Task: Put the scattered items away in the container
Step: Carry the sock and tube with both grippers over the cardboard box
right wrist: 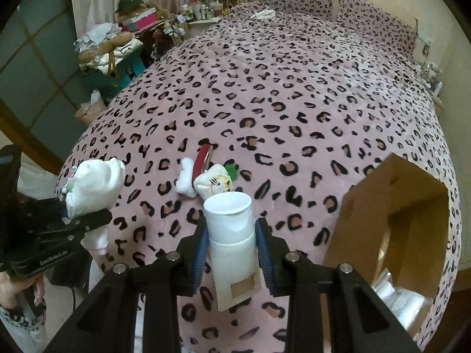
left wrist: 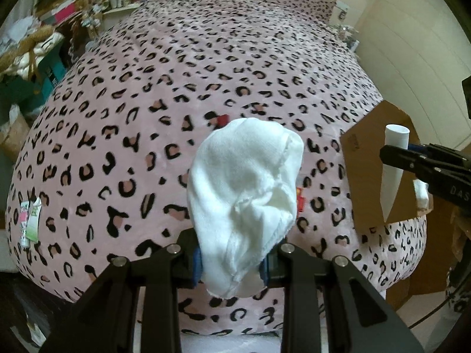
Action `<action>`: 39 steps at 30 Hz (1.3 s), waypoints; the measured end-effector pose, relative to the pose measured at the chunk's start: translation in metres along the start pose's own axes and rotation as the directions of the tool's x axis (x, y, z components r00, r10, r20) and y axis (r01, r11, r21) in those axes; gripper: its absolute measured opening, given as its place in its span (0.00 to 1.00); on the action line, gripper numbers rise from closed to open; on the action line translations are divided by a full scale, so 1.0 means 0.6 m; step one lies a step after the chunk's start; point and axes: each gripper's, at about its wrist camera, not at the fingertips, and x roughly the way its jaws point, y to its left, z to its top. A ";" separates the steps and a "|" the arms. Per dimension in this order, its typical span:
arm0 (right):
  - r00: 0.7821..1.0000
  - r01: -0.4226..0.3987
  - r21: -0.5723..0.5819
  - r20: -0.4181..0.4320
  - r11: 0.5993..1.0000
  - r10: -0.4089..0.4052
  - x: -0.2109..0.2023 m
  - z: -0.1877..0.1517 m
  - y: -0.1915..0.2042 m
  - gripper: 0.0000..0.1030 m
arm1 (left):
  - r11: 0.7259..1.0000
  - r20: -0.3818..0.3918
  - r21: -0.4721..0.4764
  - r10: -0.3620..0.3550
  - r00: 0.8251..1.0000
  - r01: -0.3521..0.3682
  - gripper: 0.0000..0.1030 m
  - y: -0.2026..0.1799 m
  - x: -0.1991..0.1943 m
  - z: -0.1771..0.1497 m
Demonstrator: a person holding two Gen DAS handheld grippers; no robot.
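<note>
The left gripper [left wrist: 231, 264] squeezes a white sock [left wrist: 244, 188], which sticks up past its fingertips. The right gripper [right wrist: 231, 248] pinches a white tube [right wrist: 232, 241], cap end beyond the fingers. The open cardboard box [right wrist: 391, 206] sits on the leopard-print bed [right wrist: 294, 88], right of the right gripper's fingers.

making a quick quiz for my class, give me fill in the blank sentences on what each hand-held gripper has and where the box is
1. The left hand-held gripper is shut on a white ____.
2. The right hand-held gripper is shut on a white squeeze ____.
3. The open cardboard box sits on the leopard-print ____.
4. A red nail clipper lies ____ the box.

Missing words: sock; tube; bedspread; outside
</note>
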 end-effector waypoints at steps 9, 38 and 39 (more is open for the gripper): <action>0.999 0.013 0.080 0.038 0.997 -0.016 -0.058 -0.040 -0.074 0.31 | 0.995 0.012 0.096 -0.018 1.000 0.017 0.29 -0.102 -0.015 0.022; 0.984 0.164 0.363 0.011 0.917 -0.180 -0.125 -0.119 -0.325 0.31 | 0.911 -0.081 0.385 -0.127 0.989 0.148 0.29 -0.477 0.043 0.122; 0.985 0.157 0.368 0.010 0.917 -0.173 -0.124 -0.120 -0.333 0.31 | 0.908 -0.087 0.389 -0.131 0.988 0.155 0.29 -0.486 0.048 0.128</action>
